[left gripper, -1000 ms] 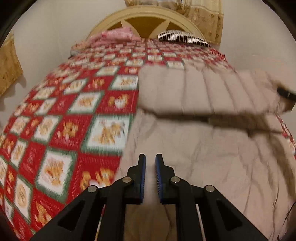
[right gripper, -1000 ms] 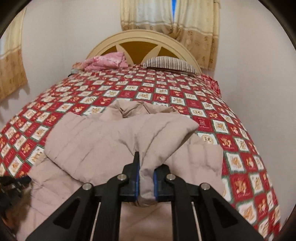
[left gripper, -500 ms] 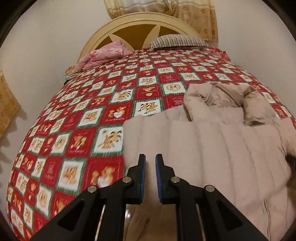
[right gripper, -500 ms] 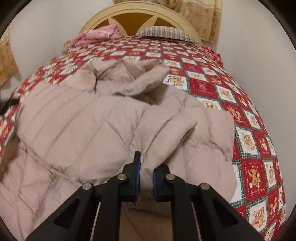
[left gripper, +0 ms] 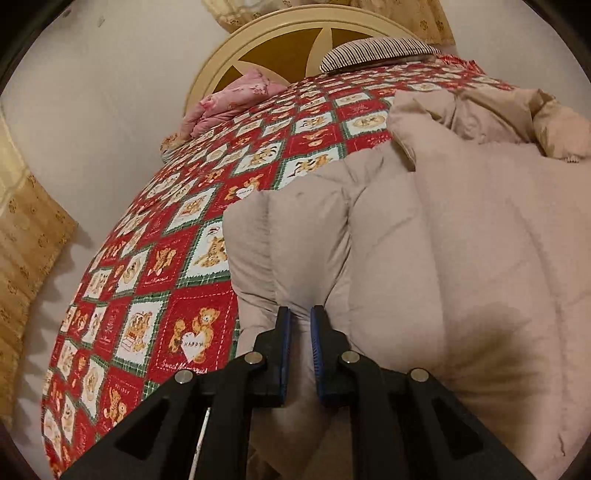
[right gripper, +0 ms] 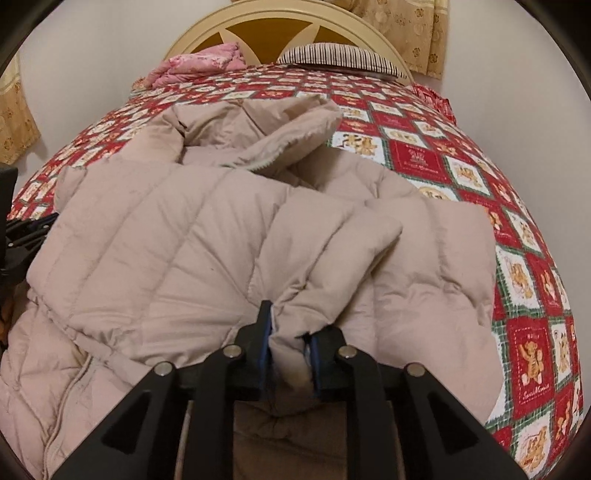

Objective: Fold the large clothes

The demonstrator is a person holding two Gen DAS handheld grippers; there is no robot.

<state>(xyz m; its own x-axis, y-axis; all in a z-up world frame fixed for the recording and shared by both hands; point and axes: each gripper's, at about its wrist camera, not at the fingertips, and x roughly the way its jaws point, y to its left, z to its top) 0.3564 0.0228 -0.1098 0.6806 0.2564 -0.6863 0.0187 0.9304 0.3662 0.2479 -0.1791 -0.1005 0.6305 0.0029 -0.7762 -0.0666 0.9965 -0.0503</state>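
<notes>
A bed (left gripper: pixel 155 280) with a red teddy-bear quilt filled the room. The left gripper (left gripper: pixel 300 325) stood nearly pressed together, pinching a thin fold of the beige puffer coat (left gripper: pixel 461 251). The right gripper (right gripper: pixel 290 332) had just been opening, a sleeve cuff between its jaws. The coat lay folded and puffy across the bed. One quilt heart read "HAPPY".

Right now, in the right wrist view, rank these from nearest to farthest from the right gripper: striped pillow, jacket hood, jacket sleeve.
1. Jacket sleeve: between the right gripper jaws.
2. Jacket hood: mid-bed, straight ahead.
3. Striped pillow: at the headboard, slightly right.
</notes>
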